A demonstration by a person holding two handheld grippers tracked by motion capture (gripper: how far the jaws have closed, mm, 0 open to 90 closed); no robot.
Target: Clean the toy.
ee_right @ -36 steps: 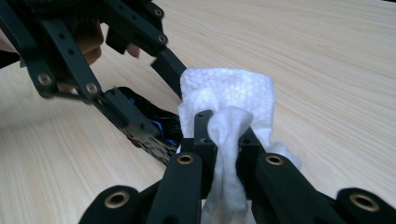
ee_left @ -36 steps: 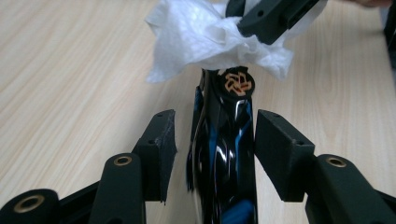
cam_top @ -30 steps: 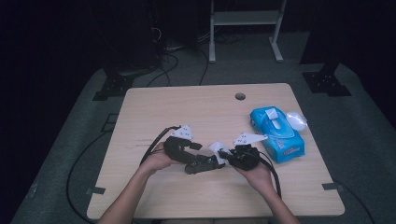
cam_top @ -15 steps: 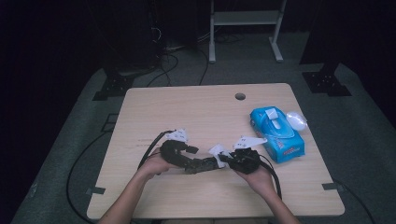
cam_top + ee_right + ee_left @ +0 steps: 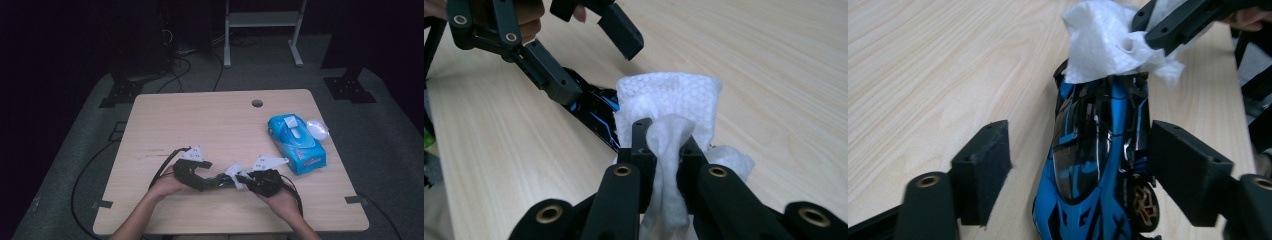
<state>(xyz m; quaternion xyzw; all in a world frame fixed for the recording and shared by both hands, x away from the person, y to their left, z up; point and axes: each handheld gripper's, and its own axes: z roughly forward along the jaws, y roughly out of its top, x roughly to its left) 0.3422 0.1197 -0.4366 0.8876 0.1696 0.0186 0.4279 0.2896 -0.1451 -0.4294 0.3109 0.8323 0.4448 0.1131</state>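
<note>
- The work in hand looks like wiping a blue toy car [image 5: 1095, 165] with a white wet wipe [image 5: 667, 107]; the car lies on the wooden table [image 5: 200, 120] near its front edge, between the two hands, with the wipe draped on one end of it.
- The right gripper [image 5: 663, 145] is clenched on the wipe, a fold of tissue pinched between its jaws; in the left gripper view the same wipe [image 5: 1108, 42] lies on the car's far end, so I judge the wiping under way, not finished.
- The left gripper [image 5: 1080, 165] straddles the car; its jaws have just been opening; the left pad stands clear of the bodywork with bare table between, and the right pad [image 5: 1188, 170] is close beside the wheel; the car reads as let go, resting on the table.
- Left to do, by my reckoning: the body nearer the left gripper shows no wipe on it yet.
- The blue pack of wipes [image 5: 296, 144] sits well apart at the table's right side, its flap [image 5: 291, 122] up.
</note>
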